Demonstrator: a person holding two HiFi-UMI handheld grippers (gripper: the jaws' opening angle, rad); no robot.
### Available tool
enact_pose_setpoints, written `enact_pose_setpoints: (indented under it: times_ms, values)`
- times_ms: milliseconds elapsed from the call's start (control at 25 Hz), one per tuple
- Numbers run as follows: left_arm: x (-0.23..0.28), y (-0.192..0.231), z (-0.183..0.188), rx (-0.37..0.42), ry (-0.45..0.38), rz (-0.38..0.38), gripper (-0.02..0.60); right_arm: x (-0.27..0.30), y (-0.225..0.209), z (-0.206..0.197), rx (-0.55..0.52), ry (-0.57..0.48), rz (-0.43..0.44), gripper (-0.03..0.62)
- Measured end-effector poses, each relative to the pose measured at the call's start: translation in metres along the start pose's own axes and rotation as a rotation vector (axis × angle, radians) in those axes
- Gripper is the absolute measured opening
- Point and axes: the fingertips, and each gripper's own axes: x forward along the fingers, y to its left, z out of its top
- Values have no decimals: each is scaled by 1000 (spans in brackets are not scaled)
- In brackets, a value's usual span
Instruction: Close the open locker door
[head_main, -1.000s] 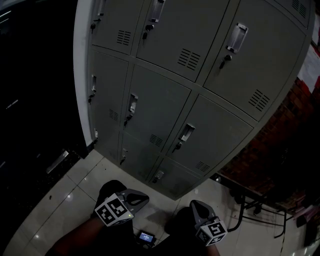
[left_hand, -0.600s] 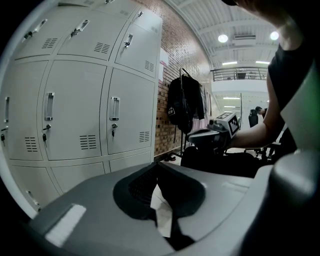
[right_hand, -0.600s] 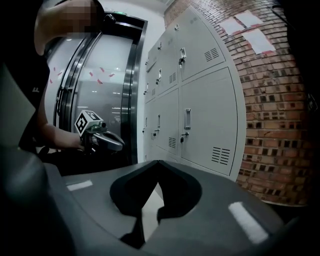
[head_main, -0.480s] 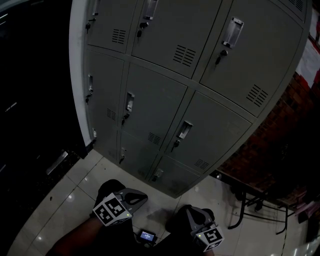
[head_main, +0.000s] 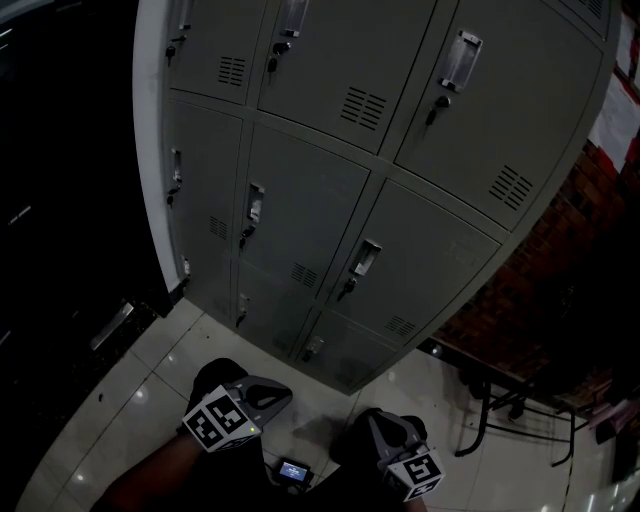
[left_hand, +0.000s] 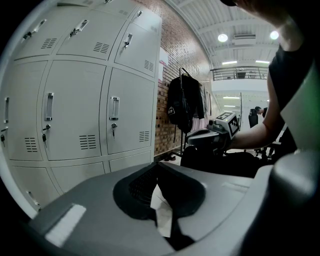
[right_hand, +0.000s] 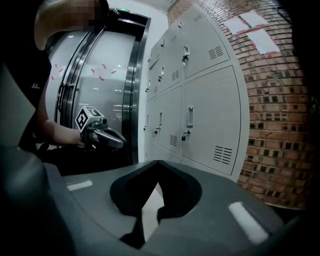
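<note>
A bank of grey metal lockers (head_main: 380, 200) fills the head view, and every door I can see lies flush with its frame. The same lockers (left_hand: 90, 115) show in the left gripper view, and again (right_hand: 200, 115) in the right gripper view. My left gripper (head_main: 285, 393) hovers low over the tiled floor, well short of the lockers, its jaws together with nothing between them. My right gripper (head_main: 376, 417) is beside it, also shut and empty. Each gripper view shows its own jaws meeting at the tips, left gripper (left_hand: 159, 170) and right gripper (right_hand: 159, 167).
A brick wall (head_main: 560, 300) stands right of the lockers, with a black metal frame (head_main: 500, 410) on the floor before it. A dark glass door (head_main: 60, 200) is at the left. A black jacket (left_hand: 184, 105) hangs by the wall. A small lit device (head_main: 292, 472) sits between the grippers.
The right gripper has drawn back toward the bottom of the head view. The left gripper has barely moved. The lockers have shifted slightly left in the view.
</note>
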Motion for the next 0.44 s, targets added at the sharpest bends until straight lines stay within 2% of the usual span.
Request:
enact_pose_setpoints:
  times_ms: [440]
  values:
    - [-1, 1, 0, -2, 2, 1, 12, 1, 1, 0, 8, 1, 3, 2]
